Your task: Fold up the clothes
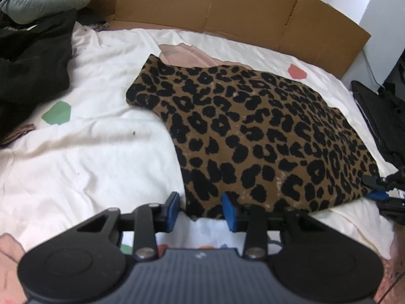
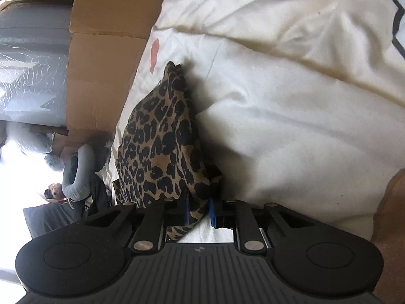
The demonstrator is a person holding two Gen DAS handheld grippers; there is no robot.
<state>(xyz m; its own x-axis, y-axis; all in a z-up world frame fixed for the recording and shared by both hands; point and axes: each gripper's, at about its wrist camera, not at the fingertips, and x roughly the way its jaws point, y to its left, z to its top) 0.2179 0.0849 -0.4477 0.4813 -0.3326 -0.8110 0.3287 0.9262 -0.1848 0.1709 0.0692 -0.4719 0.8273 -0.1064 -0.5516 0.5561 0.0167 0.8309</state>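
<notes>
White bedding [image 1: 88, 157] filling the frame, cardboard [image 1: 227, 7] along the top. Lying right of centre: leopard-print cloth [image 1: 253, 131]. Left gripper [image 1: 200, 210] gaping at its near edge, straddling the corner. Right gripper [image 2: 198, 210] clamping a bunched corner. Risking, probably, a lopsided fold from one-sided pulling, or cloth slipping free. Hiding the underside and far hem; blurring the dark pile [image 1: 33, 58] at upper left.

Leopard-print garment [image 1: 253, 136]: brown with black spots, spread mostly flat on white bed, one near corner pinched, lifted.
</notes>
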